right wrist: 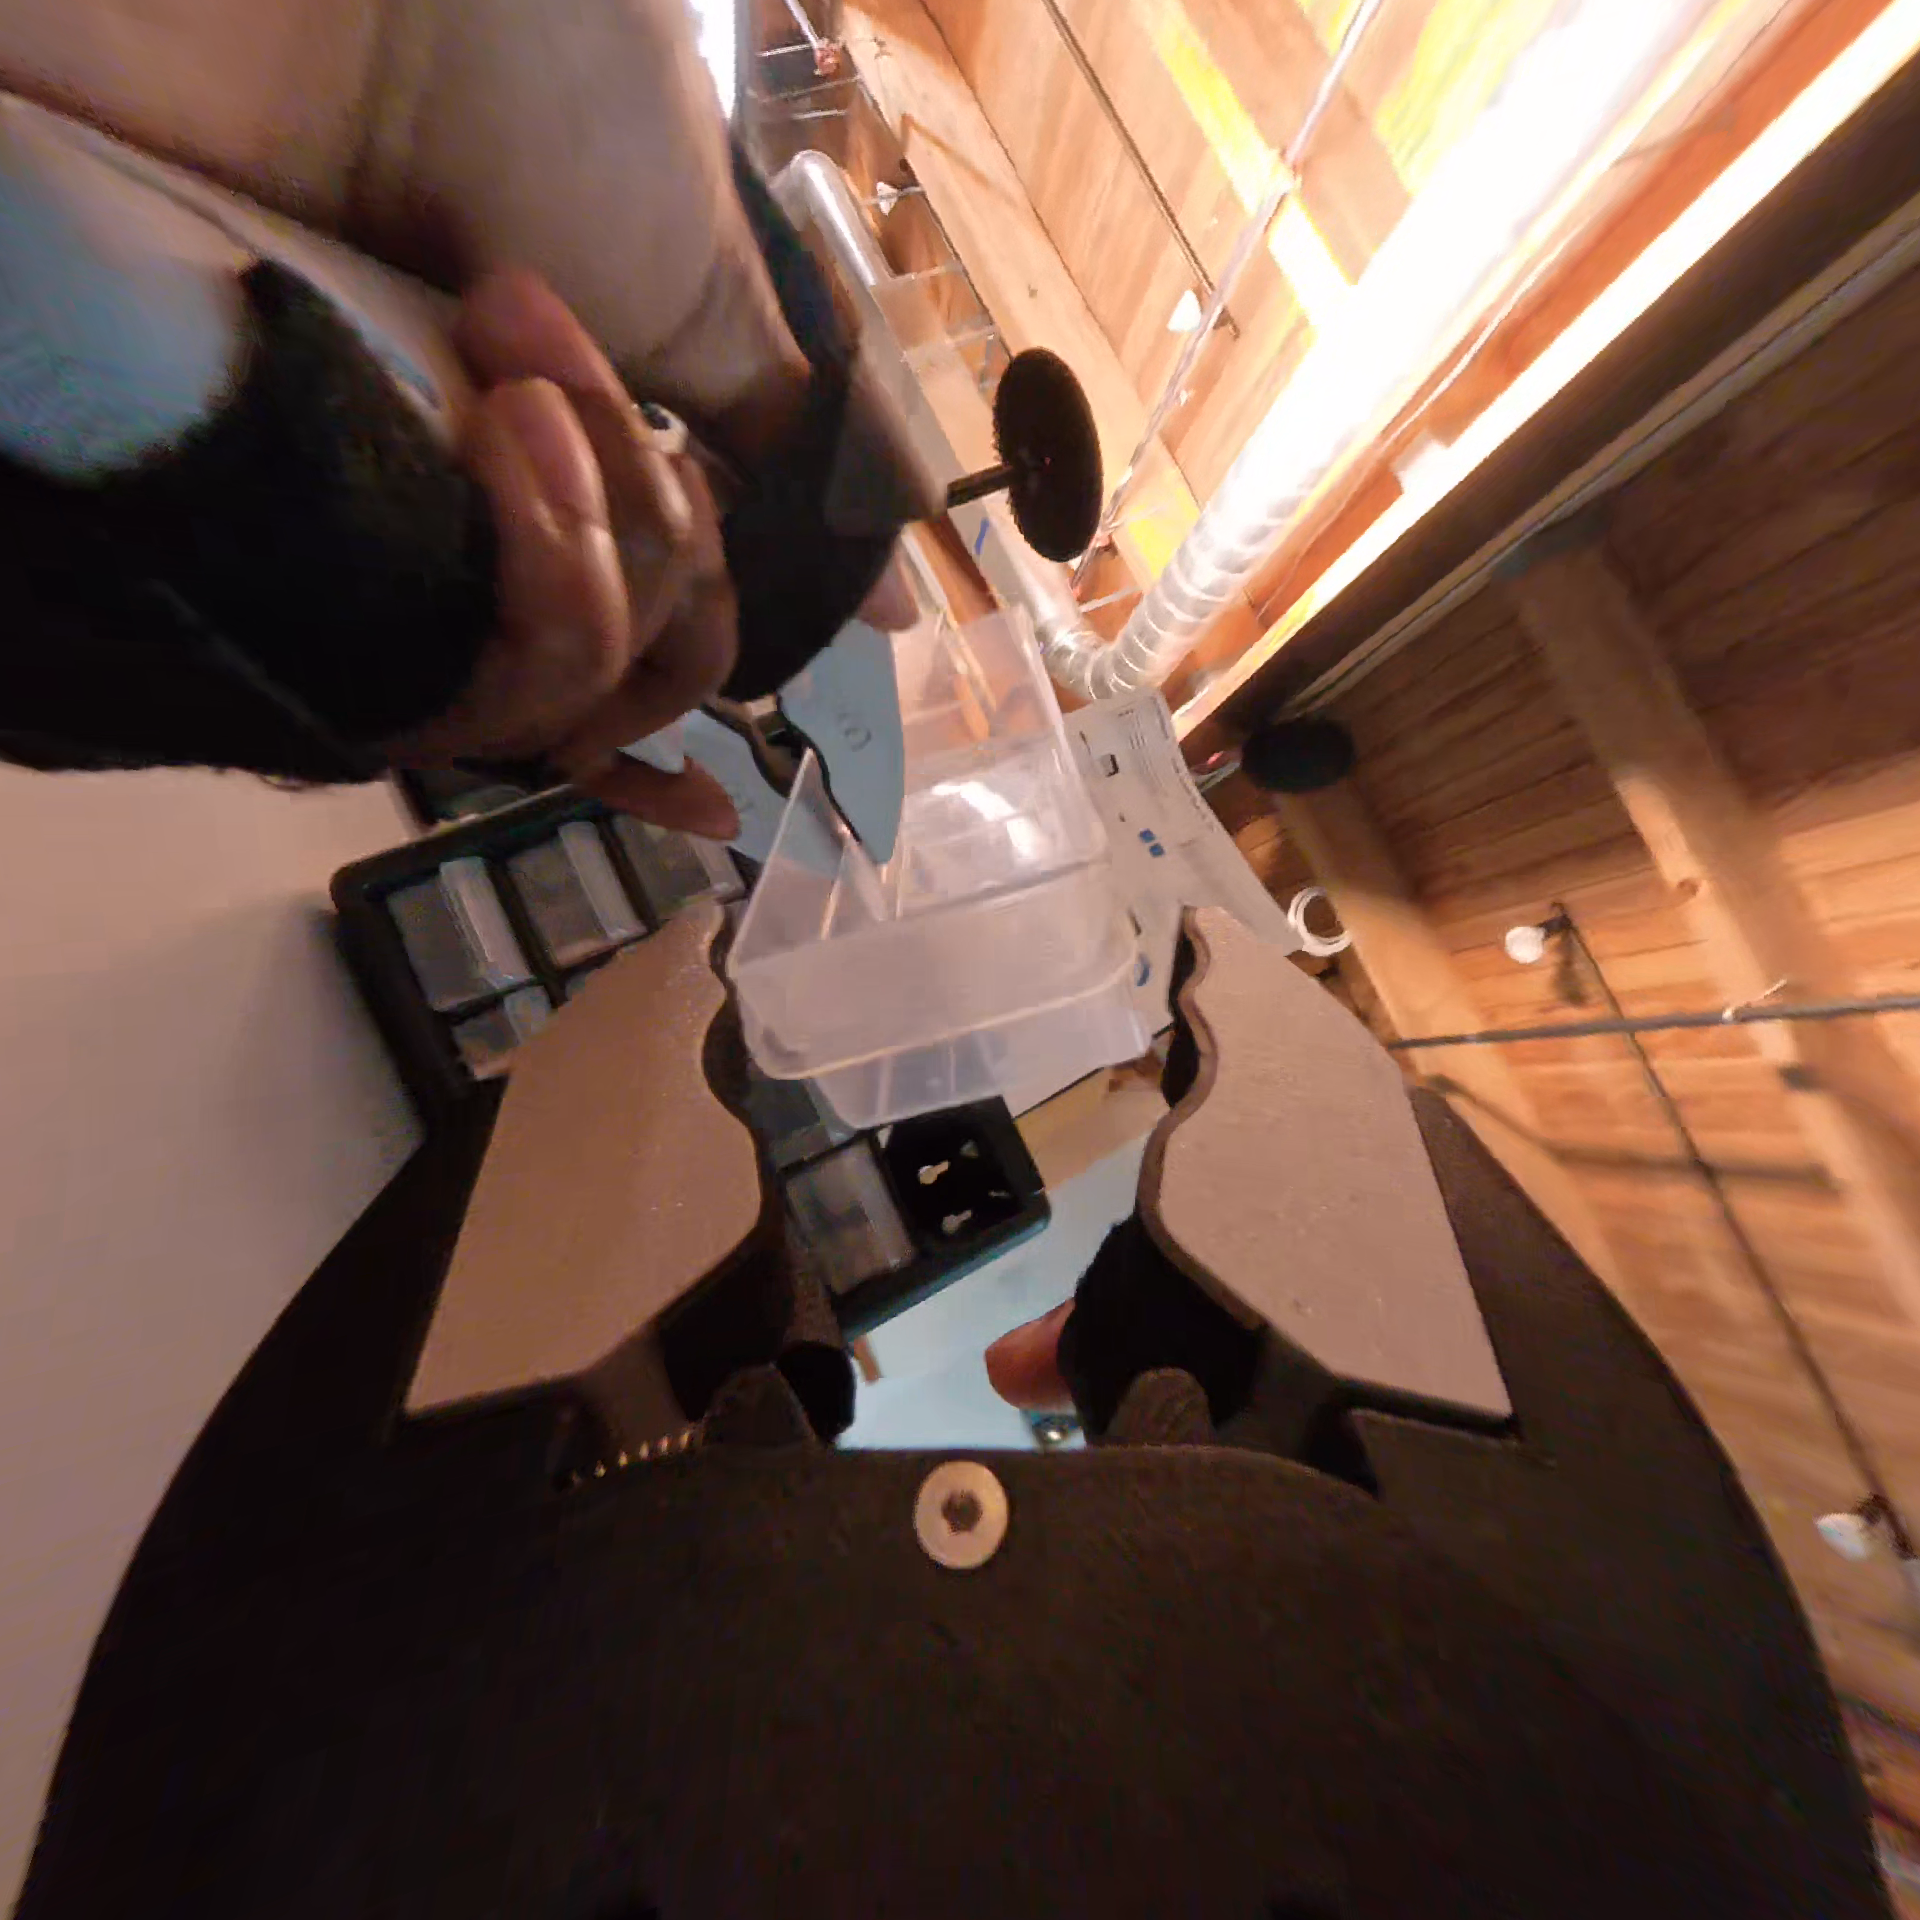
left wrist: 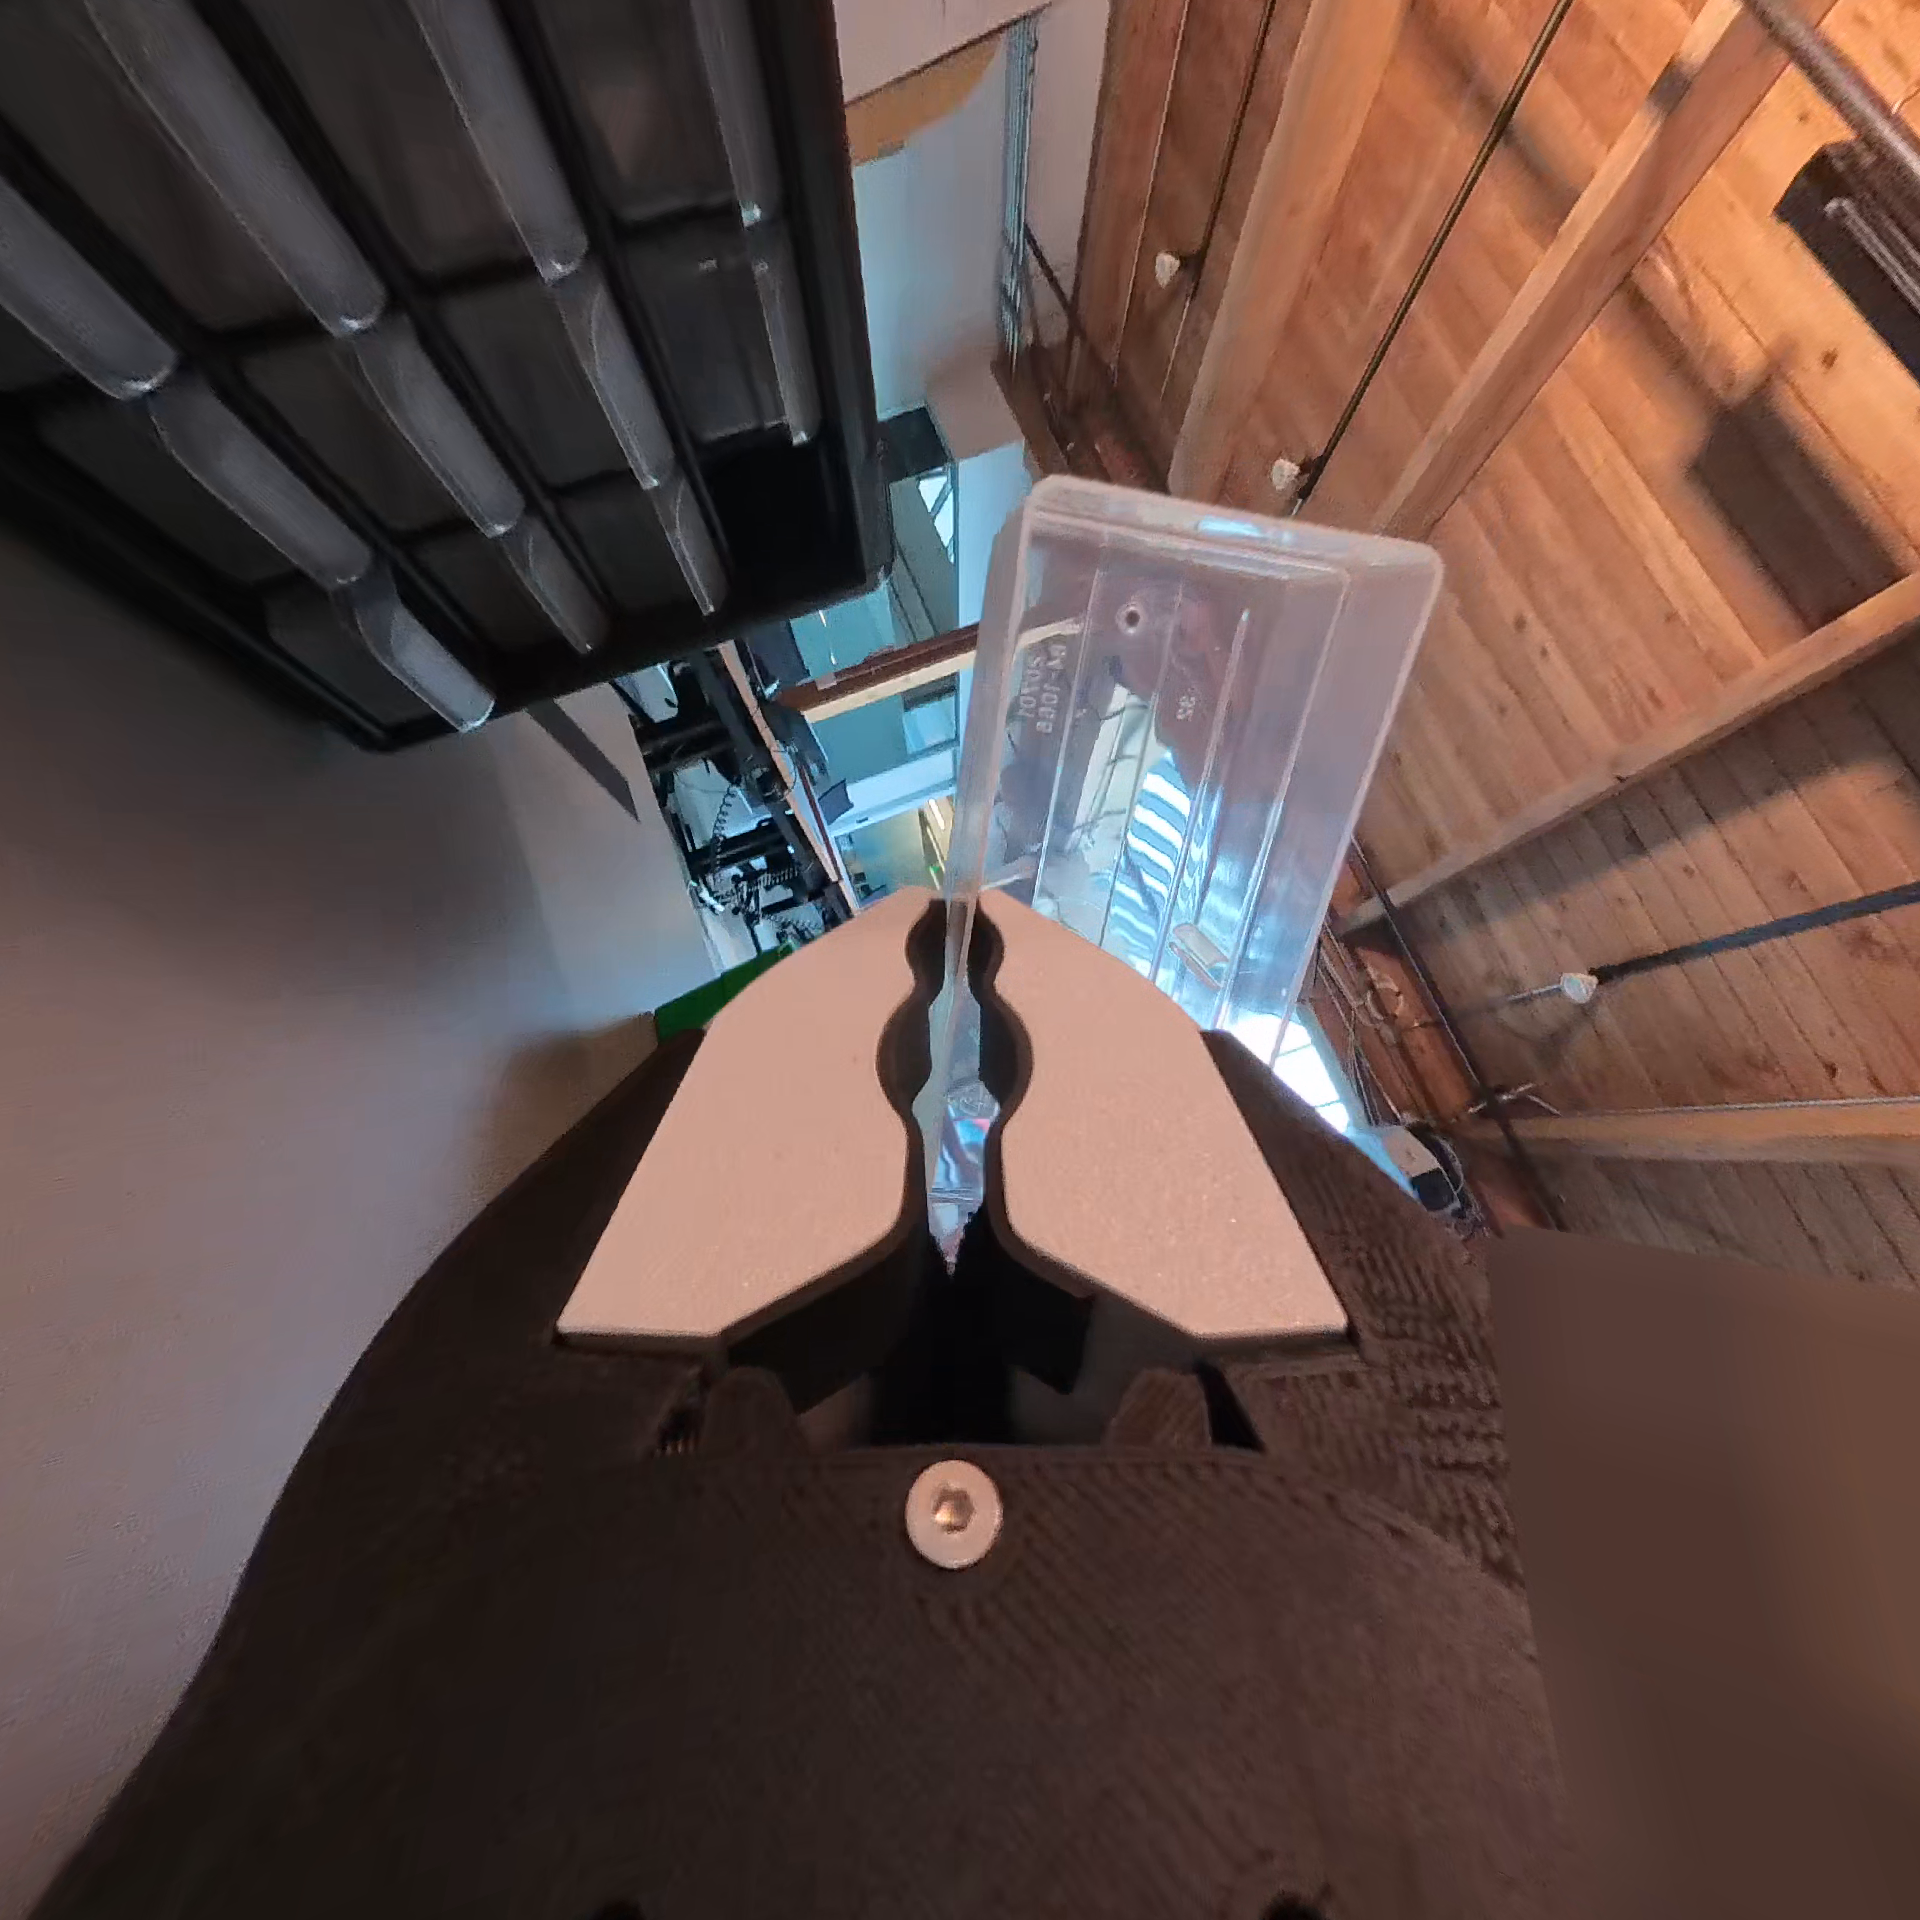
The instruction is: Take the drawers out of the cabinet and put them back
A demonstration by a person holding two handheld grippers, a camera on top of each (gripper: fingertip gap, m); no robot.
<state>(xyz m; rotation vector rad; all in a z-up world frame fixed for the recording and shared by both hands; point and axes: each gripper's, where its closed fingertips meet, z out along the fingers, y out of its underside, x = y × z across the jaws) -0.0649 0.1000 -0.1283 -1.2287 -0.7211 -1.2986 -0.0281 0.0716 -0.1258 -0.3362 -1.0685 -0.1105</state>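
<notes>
My left gripper (left wrist: 956, 935) is shut on the thin front lip of a clear plastic drawer (left wrist: 1195, 748) and holds it in the air, away from the cabinet. The black cabinet (left wrist: 416, 312) with several clear drawers hangs on the white wall at upper left. In the right wrist view my right gripper (right wrist: 956, 935) is open and empty. The same drawer (right wrist: 935, 997) shows in the gap between its fingers, held by the left gripper (right wrist: 831, 790). Behind it is the cabinet (right wrist: 499, 935) with one empty slot (right wrist: 961, 1184). Whether the drawer lies between the right fingers I cannot tell.
A person's hand (right wrist: 582, 540) grips the left gripper's handle. The white wall (left wrist: 208, 1039) runs along the left of both views. Wooden boards and beams (left wrist: 1558, 312) with cables, and a ribbed hose (right wrist: 1174, 613), fill the right side.
</notes>
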